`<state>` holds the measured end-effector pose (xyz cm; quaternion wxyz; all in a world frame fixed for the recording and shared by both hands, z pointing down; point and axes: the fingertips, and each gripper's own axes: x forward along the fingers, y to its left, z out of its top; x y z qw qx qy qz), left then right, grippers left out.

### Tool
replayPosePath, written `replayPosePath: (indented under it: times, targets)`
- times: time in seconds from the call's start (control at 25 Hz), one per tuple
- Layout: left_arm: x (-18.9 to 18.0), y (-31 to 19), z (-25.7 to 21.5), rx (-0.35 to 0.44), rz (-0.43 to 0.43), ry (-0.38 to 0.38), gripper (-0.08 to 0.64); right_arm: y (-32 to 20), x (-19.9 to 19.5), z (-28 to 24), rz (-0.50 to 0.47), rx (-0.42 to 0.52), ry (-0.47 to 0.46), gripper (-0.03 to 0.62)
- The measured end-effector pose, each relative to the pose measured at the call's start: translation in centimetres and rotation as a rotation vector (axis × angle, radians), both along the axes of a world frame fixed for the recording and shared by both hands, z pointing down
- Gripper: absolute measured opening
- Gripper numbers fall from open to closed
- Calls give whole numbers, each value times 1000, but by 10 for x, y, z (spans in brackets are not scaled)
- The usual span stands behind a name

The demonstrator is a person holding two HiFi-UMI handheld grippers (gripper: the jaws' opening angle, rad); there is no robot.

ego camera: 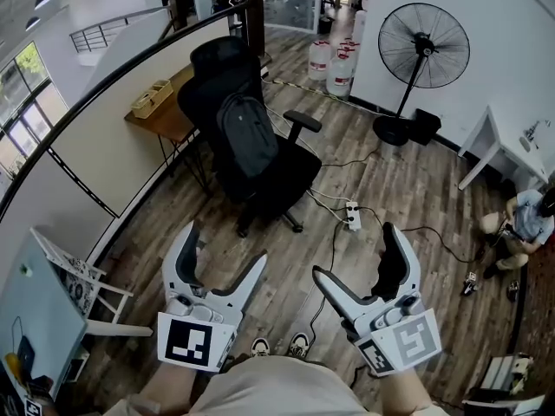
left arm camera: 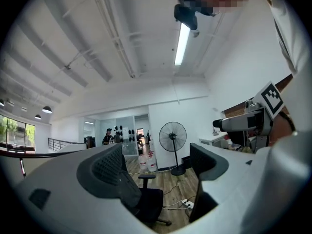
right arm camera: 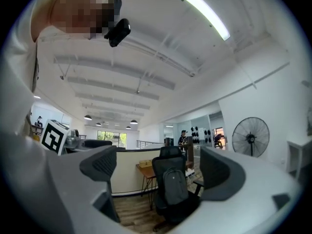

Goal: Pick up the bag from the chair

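The person stands on the wooden floor [ego camera: 408, 189] and holds both grippers out in front at about waist height, side by side and well apart from each other. Both point level towards the black office chair [ego camera: 277, 180].

The left gripper [ego camera: 227, 245] sits at the lower left of the head view, with its marker cube [ego camera: 191, 341] facing up and the left forearm [ego camera: 160, 397] just entering at the bottom edge. Its jaws are spread wide with nothing between them. Its own view looks through the gap at the chair's seat and armrest and at a standing fan [left arm camera: 173, 138] by the white wall.

The right gripper [ego camera: 352, 251] mirrors it at the lower right, angled slightly inward, with the right forearm [ego camera: 403, 393] behind it. Its jaws are also spread wide and empty. In the right gripper view the chair sits in the gap between them.

The grey bag [ego camera: 247, 133], a backpack, stands upright on the chair seat and leans against the backrest, with its front pocket facing the person. It is well apart from both grippers.

The person's shoes [ego camera: 260, 347] show between the two grippers. A white power strip [ego camera: 353, 217] lies on the floor to the right of the chair.
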<state>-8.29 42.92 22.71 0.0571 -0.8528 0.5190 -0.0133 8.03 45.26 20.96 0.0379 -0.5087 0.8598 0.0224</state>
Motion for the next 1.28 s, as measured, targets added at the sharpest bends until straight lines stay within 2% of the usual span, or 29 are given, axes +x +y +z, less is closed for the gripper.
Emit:
replayPosePath:
  times: [0.32,0.64,0.84,1.04,1.28]
  targets:
    - [8,-4,4,-15,21,-7,416,-4,1,7,-7,-22,22,532]
    - [16,-9,9,-34,23,-1,416,-10,18,5,10,-12,10,532]
    - [28,-19,2,4,23,4,416,-16,33,6,16,-11,3,548]
    - [44,-25,9,-1,7,-43,416,-23,54,15,7,-29,5,548]
    - [61,-22,19,-17,-39,-46,416,-23,88,23,7,-34,34,548]
